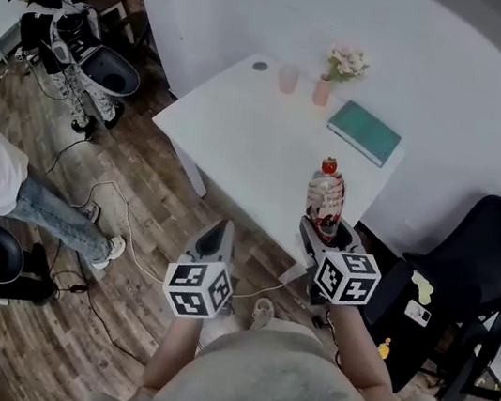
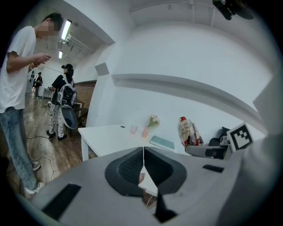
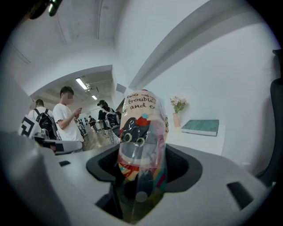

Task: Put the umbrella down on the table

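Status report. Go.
Left tool shut, empty. Right tool shut on umbrella, upright, not yet on table. Near side bare; cup, vase, book far side.

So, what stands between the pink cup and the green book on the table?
A small vase of flowers, close beside the cup; the book lies further right. The head view shows it.

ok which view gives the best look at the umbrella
The right gripper view: the folded umbrella fills the middle, clamped in the right gripper, its cat print plain. The head view shows it small, upright, red-tipped. The left gripper view shows it far off at the right.
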The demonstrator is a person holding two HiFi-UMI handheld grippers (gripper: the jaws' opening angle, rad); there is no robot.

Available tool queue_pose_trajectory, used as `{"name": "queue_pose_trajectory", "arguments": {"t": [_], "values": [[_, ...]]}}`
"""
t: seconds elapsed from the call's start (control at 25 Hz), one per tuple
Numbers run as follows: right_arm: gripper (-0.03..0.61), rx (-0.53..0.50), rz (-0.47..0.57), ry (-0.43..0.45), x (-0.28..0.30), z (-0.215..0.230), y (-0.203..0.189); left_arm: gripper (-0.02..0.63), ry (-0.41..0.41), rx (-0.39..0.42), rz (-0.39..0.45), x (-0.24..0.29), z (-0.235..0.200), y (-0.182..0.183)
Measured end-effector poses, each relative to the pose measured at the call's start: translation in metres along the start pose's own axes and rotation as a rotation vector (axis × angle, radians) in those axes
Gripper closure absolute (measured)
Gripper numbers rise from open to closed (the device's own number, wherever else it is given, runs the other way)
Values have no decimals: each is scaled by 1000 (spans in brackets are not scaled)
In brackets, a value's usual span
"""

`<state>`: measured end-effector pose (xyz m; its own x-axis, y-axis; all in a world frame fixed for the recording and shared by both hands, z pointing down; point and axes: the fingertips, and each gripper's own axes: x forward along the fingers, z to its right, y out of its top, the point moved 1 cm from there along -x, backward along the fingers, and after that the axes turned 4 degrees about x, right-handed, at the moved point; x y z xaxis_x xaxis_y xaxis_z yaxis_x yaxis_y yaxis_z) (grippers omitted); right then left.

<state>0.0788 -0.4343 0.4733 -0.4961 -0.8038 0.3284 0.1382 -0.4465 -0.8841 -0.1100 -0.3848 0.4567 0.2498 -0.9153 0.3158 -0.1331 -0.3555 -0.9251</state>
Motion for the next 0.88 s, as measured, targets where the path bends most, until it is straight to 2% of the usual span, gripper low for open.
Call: {"name": "queue_pose_trajectory", "arguments": {"t": [0.44, 0.88], "values": [[307, 12, -97, -19, 69, 47, -8, 604, 24, -8, -23, 53, -11, 4], [307, 28, -237, -64, 131, 97, -38, 604, 36, -23, -43, 91, -11, 0]]}}
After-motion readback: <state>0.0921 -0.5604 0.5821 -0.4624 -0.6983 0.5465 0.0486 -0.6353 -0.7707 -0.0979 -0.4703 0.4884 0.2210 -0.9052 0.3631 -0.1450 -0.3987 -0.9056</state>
